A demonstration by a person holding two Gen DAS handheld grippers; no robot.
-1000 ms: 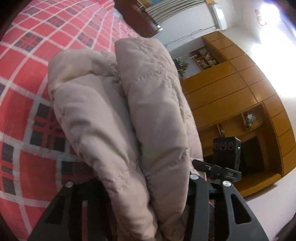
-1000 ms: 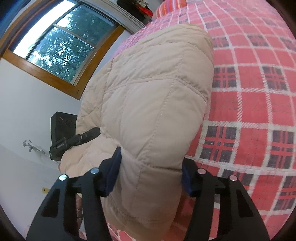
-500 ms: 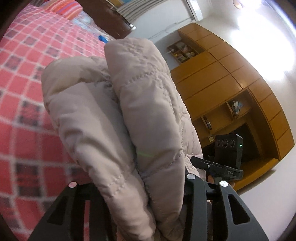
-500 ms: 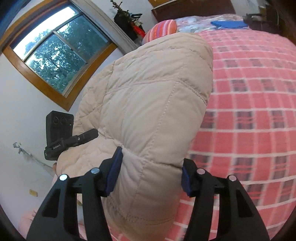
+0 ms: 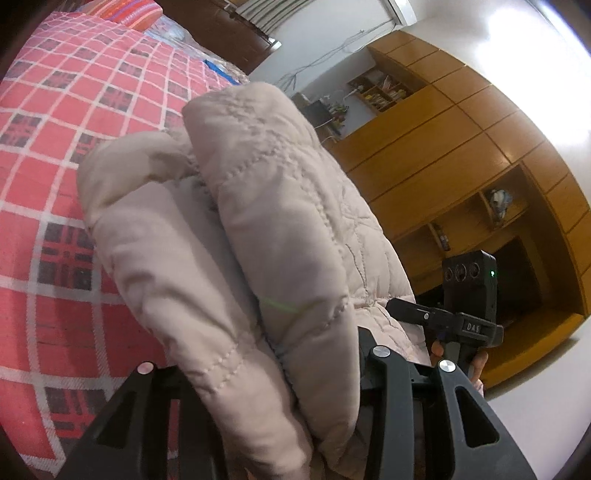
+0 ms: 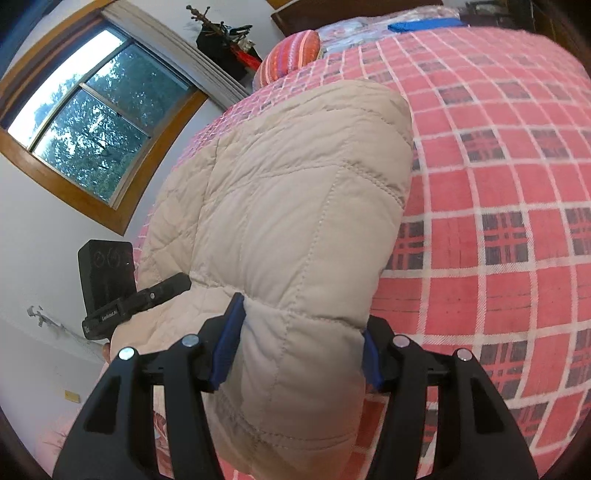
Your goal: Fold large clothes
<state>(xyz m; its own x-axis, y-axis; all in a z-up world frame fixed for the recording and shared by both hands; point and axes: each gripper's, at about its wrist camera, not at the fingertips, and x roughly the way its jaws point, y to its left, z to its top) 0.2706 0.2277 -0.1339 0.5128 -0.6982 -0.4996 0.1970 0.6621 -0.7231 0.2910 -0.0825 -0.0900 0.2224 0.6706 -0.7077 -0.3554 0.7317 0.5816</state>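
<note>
Over the red plaid bed [image 6: 498, 177], your left gripper [image 5: 266, 373] and right gripper [image 6: 299, 343] each grasp the folded beige quilted jacket [image 6: 288, 206], both clamped on thick padding, 2 layers bunched in the left

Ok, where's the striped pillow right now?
In the right wrist view the striped pillow lies at the head of the bed, top centre, beyond the beige quilted jacket and below the window-side wall. In the left wrist view it peeks in at top left.
</note>
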